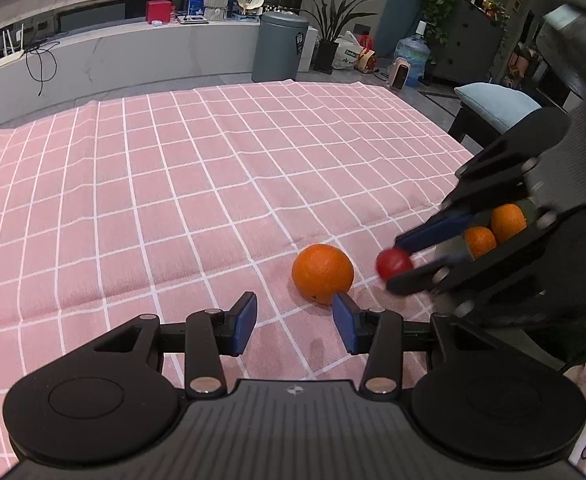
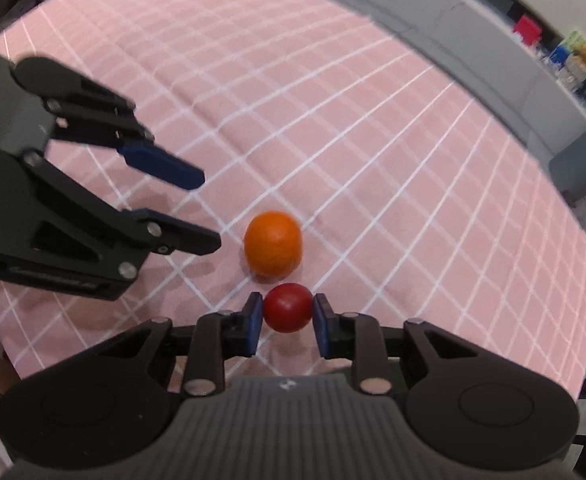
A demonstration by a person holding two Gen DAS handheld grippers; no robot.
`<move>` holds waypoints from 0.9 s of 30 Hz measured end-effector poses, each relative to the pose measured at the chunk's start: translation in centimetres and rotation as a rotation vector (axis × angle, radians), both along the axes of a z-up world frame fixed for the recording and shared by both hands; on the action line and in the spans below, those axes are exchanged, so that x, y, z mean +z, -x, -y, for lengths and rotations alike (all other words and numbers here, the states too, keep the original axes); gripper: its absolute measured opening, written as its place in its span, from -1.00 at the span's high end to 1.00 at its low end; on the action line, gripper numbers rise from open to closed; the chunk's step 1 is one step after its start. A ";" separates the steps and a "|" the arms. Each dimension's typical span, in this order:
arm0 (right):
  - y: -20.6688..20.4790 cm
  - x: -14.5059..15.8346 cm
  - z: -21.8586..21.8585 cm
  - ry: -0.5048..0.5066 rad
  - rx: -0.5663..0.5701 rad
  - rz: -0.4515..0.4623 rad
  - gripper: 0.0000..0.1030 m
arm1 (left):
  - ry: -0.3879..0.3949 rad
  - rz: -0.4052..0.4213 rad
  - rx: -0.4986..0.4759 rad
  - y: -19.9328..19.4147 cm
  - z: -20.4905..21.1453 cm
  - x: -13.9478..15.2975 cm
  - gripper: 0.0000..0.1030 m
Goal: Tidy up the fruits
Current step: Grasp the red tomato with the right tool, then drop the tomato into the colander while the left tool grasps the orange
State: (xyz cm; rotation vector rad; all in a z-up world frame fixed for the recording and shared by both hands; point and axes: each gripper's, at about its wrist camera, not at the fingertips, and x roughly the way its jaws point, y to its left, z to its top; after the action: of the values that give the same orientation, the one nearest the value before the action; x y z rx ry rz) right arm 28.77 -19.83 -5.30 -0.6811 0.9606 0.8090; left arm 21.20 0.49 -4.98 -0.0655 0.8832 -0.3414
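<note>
An orange [image 1: 322, 273] lies on the pink checked tablecloth [image 1: 173, 184]; it also shows in the right wrist view [image 2: 273, 245]. My right gripper [image 2: 287, 314] is shut on a small red fruit [image 2: 287, 307], held just above the cloth beside the orange; it shows in the left wrist view [image 1: 395, 267] too, with the red fruit [image 1: 393, 263]. My left gripper [image 1: 295, 322] is open and empty, just short of the orange; it also shows in the right wrist view [image 2: 209, 210]. Two more oranges [image 1: 495, 230] lie behind the right gripper, partly hidden.
The cloth spreads wide to the left and far side. Beyond its far edge are a grey bin [image 1: 279, 46], a long low cabinet [image 1: 133, 56], a potted plant [image 1: 329, 20] and a stool with a blue cushion [image 1: 493, 106].
</note>
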 end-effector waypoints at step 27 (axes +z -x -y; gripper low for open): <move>2.4 1.2 16.2 -0.293 -0.535 -0.036 0.56 | -0.055 -0.024 -0.045 -2.9 4.5 -1.8 -0.02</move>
State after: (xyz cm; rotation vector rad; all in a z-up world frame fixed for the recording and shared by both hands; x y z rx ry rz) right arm 26.42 -36.04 -4.10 -0.1393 0.9719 0.4710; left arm 24.06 -4.06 -6.77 0.0010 0.9179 -0.3588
